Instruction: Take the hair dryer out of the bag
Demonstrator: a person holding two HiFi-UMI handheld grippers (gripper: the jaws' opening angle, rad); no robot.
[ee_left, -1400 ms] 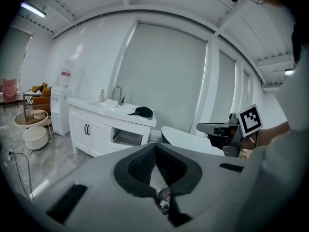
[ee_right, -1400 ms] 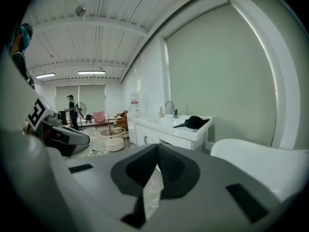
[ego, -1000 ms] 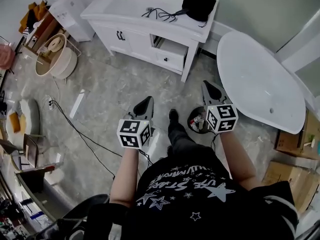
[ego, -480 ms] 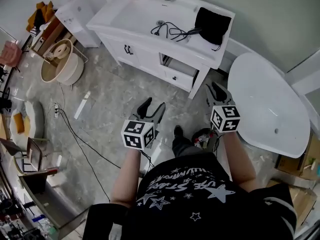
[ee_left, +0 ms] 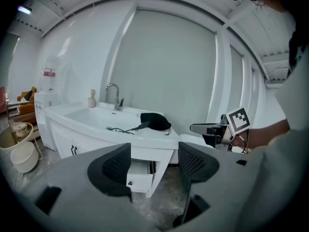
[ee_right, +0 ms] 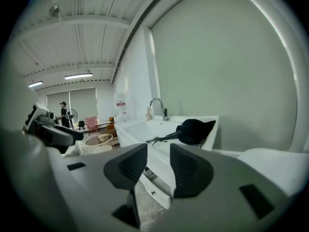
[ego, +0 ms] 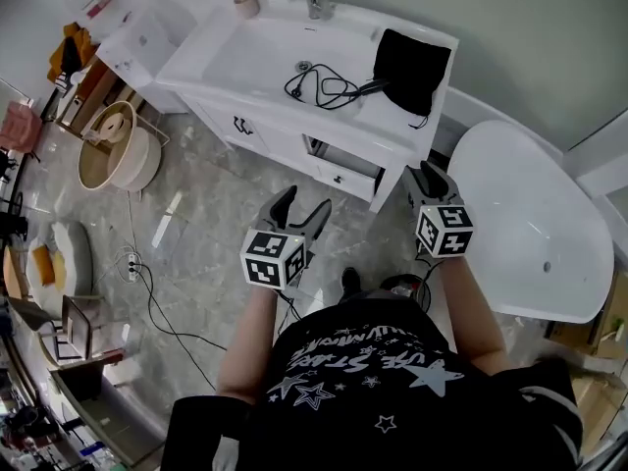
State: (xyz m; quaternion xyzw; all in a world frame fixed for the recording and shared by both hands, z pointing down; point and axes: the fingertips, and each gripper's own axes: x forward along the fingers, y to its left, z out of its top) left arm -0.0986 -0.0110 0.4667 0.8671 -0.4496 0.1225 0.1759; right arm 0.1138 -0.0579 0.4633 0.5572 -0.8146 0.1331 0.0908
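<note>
Bag [ego: 410, 62] lies on vanity [ego: 378, 121], hair dryer [ego: 371, 87] poking toward sink [ego: 257, 52]; left gripper [ego: 305, 200], right gripper [ego: 424, 170] just opened, empty.

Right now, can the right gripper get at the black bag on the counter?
Probably not yet: the right gripper, jaws just opening and empty, hangs short of the counter. Nothing blocks the way to the black bag.

Left gripper [ego: 305, 201], right gripper [ego: 424, 171] — just-parted, empty
</note>
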